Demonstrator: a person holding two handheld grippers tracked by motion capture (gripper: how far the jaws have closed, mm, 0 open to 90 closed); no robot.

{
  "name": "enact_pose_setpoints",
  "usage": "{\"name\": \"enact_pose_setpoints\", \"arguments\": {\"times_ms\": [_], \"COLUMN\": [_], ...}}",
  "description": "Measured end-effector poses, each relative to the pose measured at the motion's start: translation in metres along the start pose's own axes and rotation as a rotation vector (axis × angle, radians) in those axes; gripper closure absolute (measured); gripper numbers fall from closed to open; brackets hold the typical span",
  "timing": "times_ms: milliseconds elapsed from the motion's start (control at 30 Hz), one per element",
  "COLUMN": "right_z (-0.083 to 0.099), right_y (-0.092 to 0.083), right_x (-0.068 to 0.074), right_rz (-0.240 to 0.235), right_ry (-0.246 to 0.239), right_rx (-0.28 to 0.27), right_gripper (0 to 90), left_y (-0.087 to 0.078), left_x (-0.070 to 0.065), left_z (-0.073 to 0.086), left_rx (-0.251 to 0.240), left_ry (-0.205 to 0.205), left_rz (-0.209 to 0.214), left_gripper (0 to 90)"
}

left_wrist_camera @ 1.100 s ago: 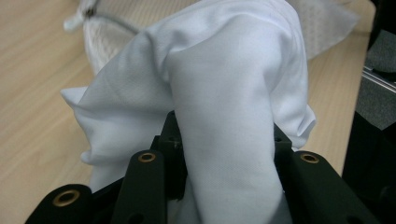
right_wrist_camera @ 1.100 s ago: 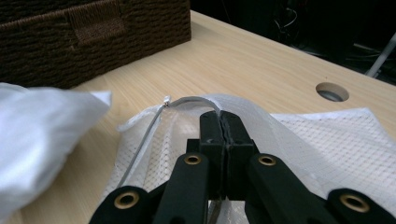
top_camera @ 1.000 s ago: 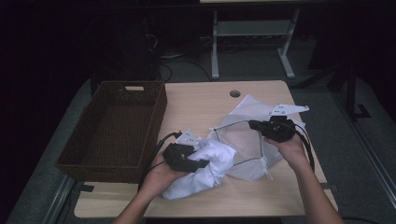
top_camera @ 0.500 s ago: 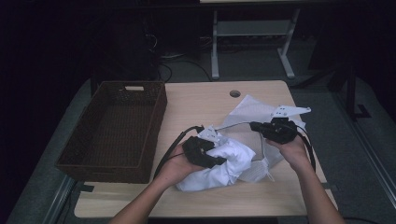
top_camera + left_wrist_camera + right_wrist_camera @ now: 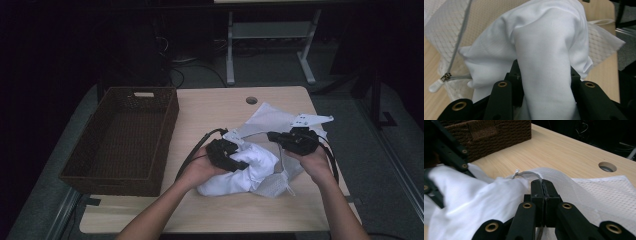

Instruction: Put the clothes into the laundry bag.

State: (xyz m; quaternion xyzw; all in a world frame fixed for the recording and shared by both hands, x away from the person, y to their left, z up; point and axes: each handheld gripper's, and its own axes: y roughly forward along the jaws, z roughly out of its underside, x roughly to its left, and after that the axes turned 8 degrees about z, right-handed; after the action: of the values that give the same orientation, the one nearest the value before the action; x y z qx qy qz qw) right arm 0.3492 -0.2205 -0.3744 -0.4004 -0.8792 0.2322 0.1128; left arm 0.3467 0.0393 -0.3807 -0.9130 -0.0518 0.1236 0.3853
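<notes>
So the crumpled white cotton cloth [image 5: 245,167] sits mid-table on the light wooden tabletop [image 5: 215,107], bunched against a white mesh zip-up laundry bag [image 5: 267,119]. The left gripper [image 5: 226,154] has its jaws clamped on a thick fold of that cloth, which drapes right over them in the left gripper view [image 5: 549,75]. The right gripper [image 5: 295,141] is pressed tight together, pinching the mesh bag's edge by the grey zipper [image 5: 527,173]. A dark brown woven wicker basket [image 5: 125,137] stands to the left, well apart.
</notes>
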Motion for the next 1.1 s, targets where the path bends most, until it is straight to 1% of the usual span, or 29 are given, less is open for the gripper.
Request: {"name": "enact_pose_setpoints", "arguments": {"times_ms": [267, 367, 500, 600, 667, 800, 833, 933, 1100], "right_z": [0.000, 0.000, -0.001, -0.001, -0.001, -0.001, -0.002, -0.002, -0.005], "right_y": [0.003, 0.003, 0.004, 0.005, 0.006, 0.007, 0.007, 0.008, 0.008], "right_x": [0.002, 0.004, 0.005, 0.006, 0.006, 0.008, 0.008, 0.009, 0.011], "right_rz": [-0.010, -0.012, -0.016, -0.019, -0.020, -0.023, -0.024, -0.028, -0.034], "right_ry": [-0.006, -0.005, -0.012, -0.011, -0.016, -0.009, -0.009, -0.010, -0.010], "right_rx": [0.002, 0.005, 0.005, 0.007, 0.008, 0.009, 0.008, 0.004, -0.008], "right_gripper": [88.4, 88.4, 88.4, 88.4, 88.4, 88.4, 88.4, 88.5, 88.4], "left_y": [0.003, 0.003, 0.005, 0.006, 0.007, 0.011, 0.013, 0.019, 0.030], "left_x": [0.009, 0.013, 0.017, 0.021, 0.023, 0.028, 0.028, 0.026, 0.023], "left_z": [-0.002, -0.003, -0.002, -0.002, -0.002, -0.002, -0.003, -0.008, -0.022], "left_rx": [0.001, 0.004, 0.008, 0.004, 0.005, 0.002, -0.004, -0.006, -0.019], "left_ry": [-0.026, -0.045, -0.082, -0.110, -0.120, -0.156, -0.164, -0.168, -0.177], "left_rz": [-0.043, -0.065, -0.100, -0.116, -0.131, -0.161, -0.165, -0.176, -0.195], "left_gripper": [61.4, 61.5, 61.5, 61.5, 61.5, 61.5, 61.5, 61.4, 61.4]}}
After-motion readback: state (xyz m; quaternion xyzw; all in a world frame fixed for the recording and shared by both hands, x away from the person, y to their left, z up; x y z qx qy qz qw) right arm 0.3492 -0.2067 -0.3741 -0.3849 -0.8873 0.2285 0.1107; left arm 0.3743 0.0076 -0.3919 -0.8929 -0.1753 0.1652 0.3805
